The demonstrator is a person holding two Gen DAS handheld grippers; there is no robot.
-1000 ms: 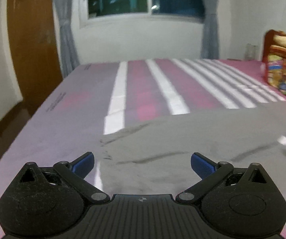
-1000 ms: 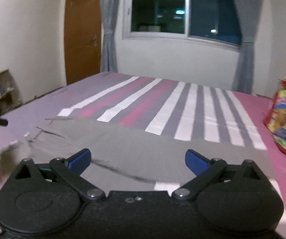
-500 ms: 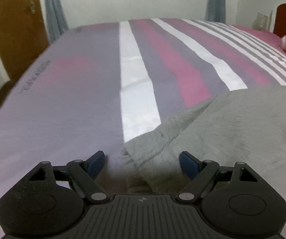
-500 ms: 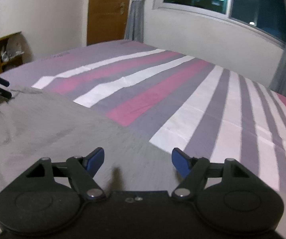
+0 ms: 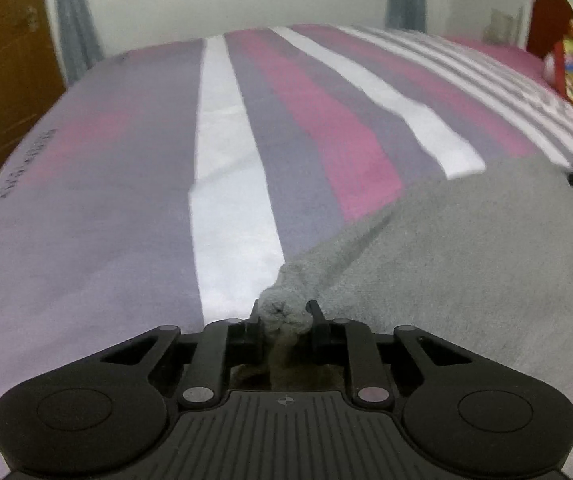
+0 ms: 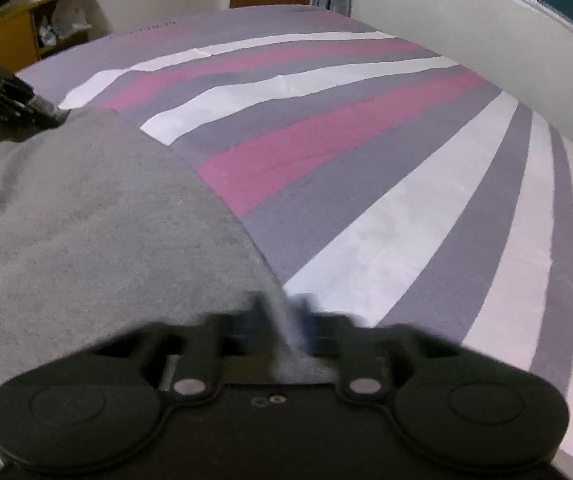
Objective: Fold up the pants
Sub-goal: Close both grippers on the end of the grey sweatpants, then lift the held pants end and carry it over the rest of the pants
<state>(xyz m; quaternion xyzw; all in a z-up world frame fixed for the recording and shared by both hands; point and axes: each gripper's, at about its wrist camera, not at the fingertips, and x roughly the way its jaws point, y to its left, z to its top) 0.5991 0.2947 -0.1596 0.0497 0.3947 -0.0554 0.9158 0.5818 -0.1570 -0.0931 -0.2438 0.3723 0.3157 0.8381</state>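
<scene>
left tongs clamped on bunched corner of grey pants, lower centre | right tongs just closed on pants edge, blurred | pants lie on striped bed | risk: thin right grip slips when lifted, fold skews

pants: grey cloth, fuzzy fleece-like nap, matt, bunched thick at pinched corner. bed sheet: thin woven cloth, smooth, faint sheen on white stripes, few creases. left tool: black plastic, matt, dusty, ribbed grip panel, dull metal pivot pins. right tool: same matt black plastic, blue pads, blurred. door: brown wood, slight gloss. curtains: grey cloth.
</scene>
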